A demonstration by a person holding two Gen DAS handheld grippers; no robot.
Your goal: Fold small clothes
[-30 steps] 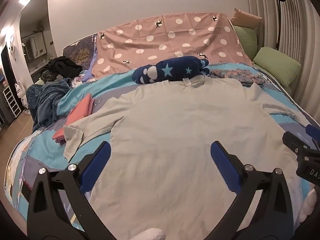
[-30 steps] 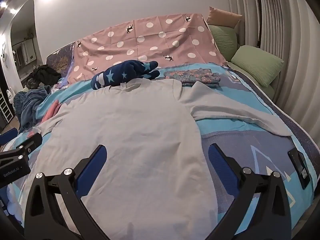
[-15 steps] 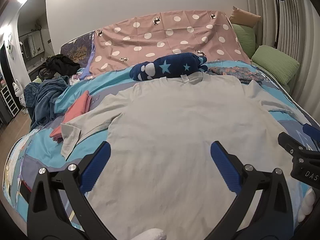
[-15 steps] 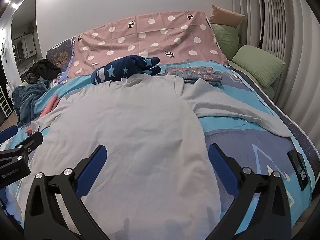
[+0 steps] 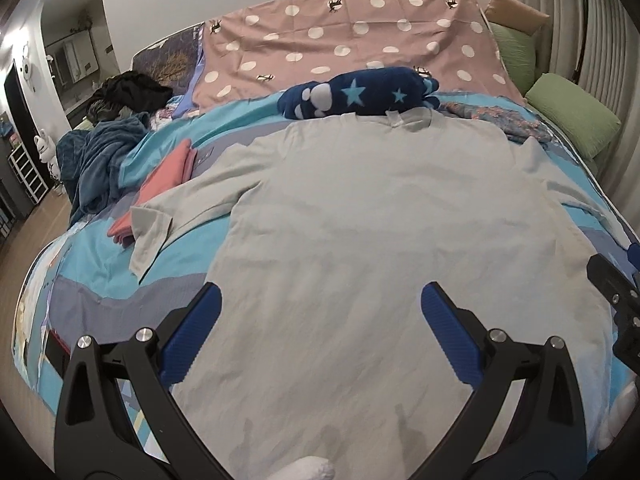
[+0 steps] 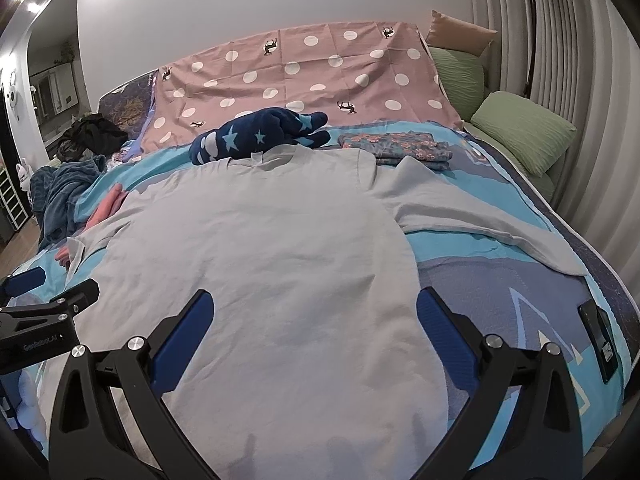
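One grey shirt [image 5: 380, 240] flat, starred bundle [image 5: 360, 94] beyond

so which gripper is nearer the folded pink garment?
Left. The left gripper hangs over the grey shirt's hem on the pink garment's side; the right gripper sits toward the shirt's far edge.

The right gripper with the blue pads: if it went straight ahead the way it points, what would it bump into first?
Probably the light grey long-sleeved shirt spread flat on the bed. The open right gripper points along and slightly down at its body; depth is hard to judge.
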